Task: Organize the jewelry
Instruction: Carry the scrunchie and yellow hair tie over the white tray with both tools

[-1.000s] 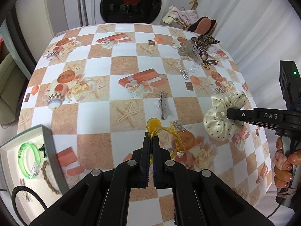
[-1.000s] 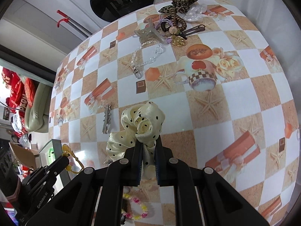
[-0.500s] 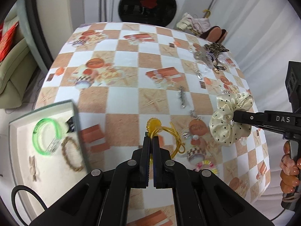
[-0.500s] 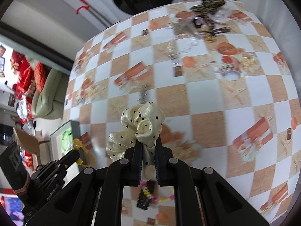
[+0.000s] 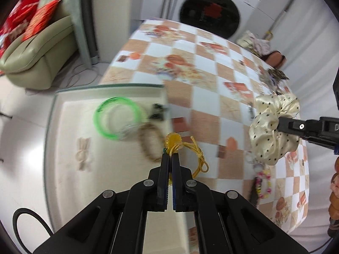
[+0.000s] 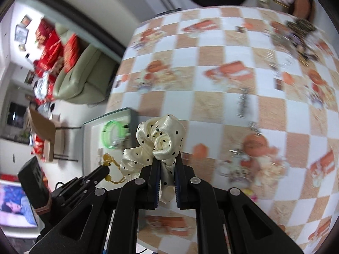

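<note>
**Mia:** Checked squares with starfish cover the desk (image 5: 214, 97), and a washing machine (image 5: 209, 13) stands past its far edge. What is that tray (image 5: 63, 148) at the near left corner for?

**Ben:** I think the jewelry goes in there. A green bangle (image 5: 116, 117) and a brown bead bracelet (image 5: 148, 146) lie in it side by side, so it looks like the tidy place.

**Mia:** What does the left gripper (image 5: 169, 157) have?

**Ben:** Its jaws are pressed tight on a yellow hair tie (image 5: 180, 148). The loop hangs off the tips, up in the air over the tray's edge. It must be held tight because the cord is so thin.

**Mia:** And the right gripper (image 6: 166, 165)?

**Ben:** Its jaws pinch a cream scrunchie (image 6: 161, 139) with black dots, also up off the desk. The soft cloth squashes, so the jaws sit close together.

**Mia:** Is there more to tidy?

**Ben:** Yes. A pile of clips (image 5: 275, 77) waits by the far right edge, and a beaded bracelet (image 5: 262, 183) lies near the right edge.
</note>
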A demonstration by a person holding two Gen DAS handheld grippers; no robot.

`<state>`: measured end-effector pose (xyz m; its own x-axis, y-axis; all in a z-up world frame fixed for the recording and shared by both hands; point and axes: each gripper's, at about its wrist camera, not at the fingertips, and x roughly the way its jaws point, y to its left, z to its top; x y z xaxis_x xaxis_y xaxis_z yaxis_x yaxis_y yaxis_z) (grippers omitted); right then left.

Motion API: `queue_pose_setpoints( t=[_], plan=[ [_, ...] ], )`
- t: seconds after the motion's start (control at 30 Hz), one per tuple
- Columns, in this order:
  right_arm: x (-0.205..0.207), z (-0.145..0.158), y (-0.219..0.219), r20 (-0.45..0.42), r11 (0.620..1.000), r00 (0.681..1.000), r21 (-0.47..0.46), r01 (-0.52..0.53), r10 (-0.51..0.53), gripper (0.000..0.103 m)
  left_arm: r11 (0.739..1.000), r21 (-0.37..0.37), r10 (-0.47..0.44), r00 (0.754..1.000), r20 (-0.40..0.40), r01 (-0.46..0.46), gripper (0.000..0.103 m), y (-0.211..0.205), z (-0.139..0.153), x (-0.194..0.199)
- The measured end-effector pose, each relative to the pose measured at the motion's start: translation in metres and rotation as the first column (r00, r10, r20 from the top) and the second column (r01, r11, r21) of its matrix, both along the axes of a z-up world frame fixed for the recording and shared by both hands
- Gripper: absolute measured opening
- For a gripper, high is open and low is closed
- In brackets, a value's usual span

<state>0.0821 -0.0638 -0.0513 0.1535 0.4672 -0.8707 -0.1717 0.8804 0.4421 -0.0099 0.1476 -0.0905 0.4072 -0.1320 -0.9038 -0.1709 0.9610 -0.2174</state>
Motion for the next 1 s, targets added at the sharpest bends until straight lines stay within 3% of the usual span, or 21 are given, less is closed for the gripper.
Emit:
queue_pose_setpoints(
  t=[0.43, 0.7, 1.0],
  plan=[
    [0.007, 0.025, 0.14, 0.075, 0.967, 0.967, 0.057, -0.249, 0.245, 0.012, 0.983, 0.031, 0.183, 0.983, -0.034, -0.182, 0.006, 0.073, -0.022, -0.041],
    [0.013, -0.015, 0.22, 0.069, 0.925, 0.924, 0.037, -0.378, 0.375, 0.012, 0.967, 0.064, 0.25, 0.967, -0.053, -0.247, 0.006, 0.092, -0.04, -0.053],
    [0.018, -0.061, 0.253, 0.032, 0.907, 0.907, 0.029, -0.421, 0.42, 0.012, 0.961, 0.109, 0.263, 0.962, -0.072, -0.255, 0.006, 0.093, -0.053, -0.054]
  ],
)
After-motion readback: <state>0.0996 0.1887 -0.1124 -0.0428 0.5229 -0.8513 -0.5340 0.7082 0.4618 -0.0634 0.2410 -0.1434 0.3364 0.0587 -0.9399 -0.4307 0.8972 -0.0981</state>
